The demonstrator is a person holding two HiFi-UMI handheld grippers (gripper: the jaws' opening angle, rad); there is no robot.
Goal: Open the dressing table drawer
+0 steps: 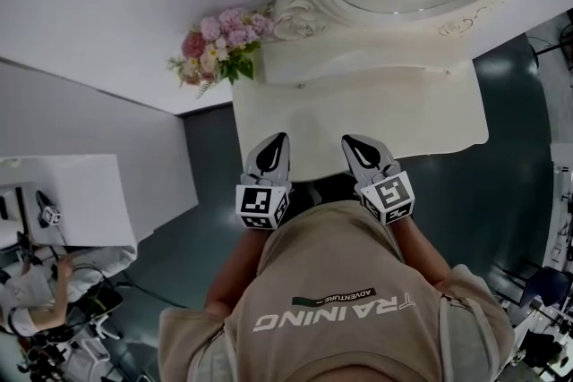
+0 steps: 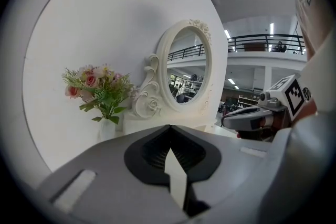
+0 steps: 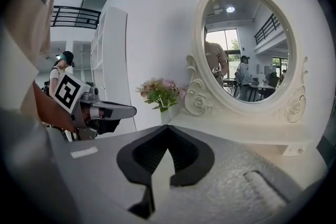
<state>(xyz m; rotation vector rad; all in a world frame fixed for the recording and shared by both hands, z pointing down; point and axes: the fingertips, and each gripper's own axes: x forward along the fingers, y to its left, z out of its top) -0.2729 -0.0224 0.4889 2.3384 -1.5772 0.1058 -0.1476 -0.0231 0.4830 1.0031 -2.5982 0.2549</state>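
Left tongs (image 1: 278, 139) & right tongs (image 1: 348, 140) both pressed together, empty, over the desk's (image 1: 412, 112) near edge. Drawer's hidden below that edge, so prob. dip under, spread one pair, grab it & pull straight back.

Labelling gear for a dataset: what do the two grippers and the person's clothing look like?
The left gripper and right gripper are pale grey shells tapering to a point, with black teardrop insets. Each carries a white cube with black square markers. The person wears a tan shirt with white lettering.
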